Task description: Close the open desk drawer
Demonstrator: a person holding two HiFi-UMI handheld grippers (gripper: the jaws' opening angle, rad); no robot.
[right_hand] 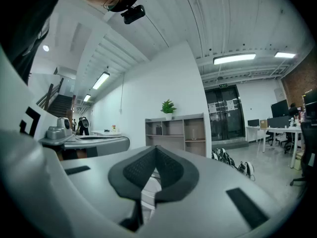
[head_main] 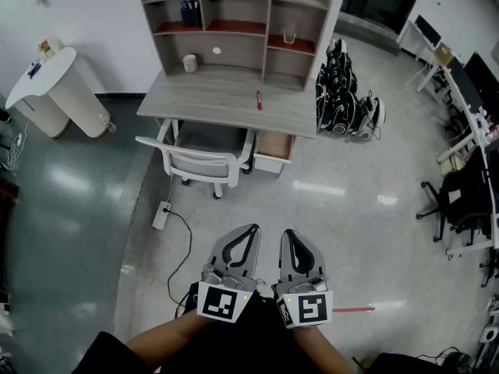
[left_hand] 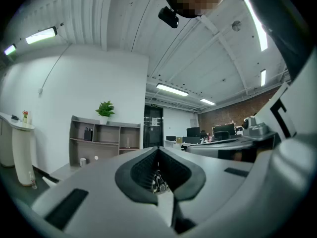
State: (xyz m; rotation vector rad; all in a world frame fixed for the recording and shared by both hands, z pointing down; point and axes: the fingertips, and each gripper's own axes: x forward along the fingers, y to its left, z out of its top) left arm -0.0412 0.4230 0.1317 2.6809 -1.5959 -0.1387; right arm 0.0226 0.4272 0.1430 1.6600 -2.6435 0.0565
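Drawer (head_main: 274,148) stands pulled out under the right end of the bench (head_main: 218,96), just beside the chair (head_main: 204,158), well ahead. Left gripper (head_main: 249,231) and right gripper (head_main: 287,234) are level, fingers fully together, holding nothing. Best approach: walk up first, then push the drawer front squarely with closed tips, clear of the chair.

The desk drawer (head_main: 273,148), white-fronted with a brownish interior, is standing open, projecting level from under the right end of the grey desk (head_main: 210,96), whose top is overhanging the drawer's rear part.
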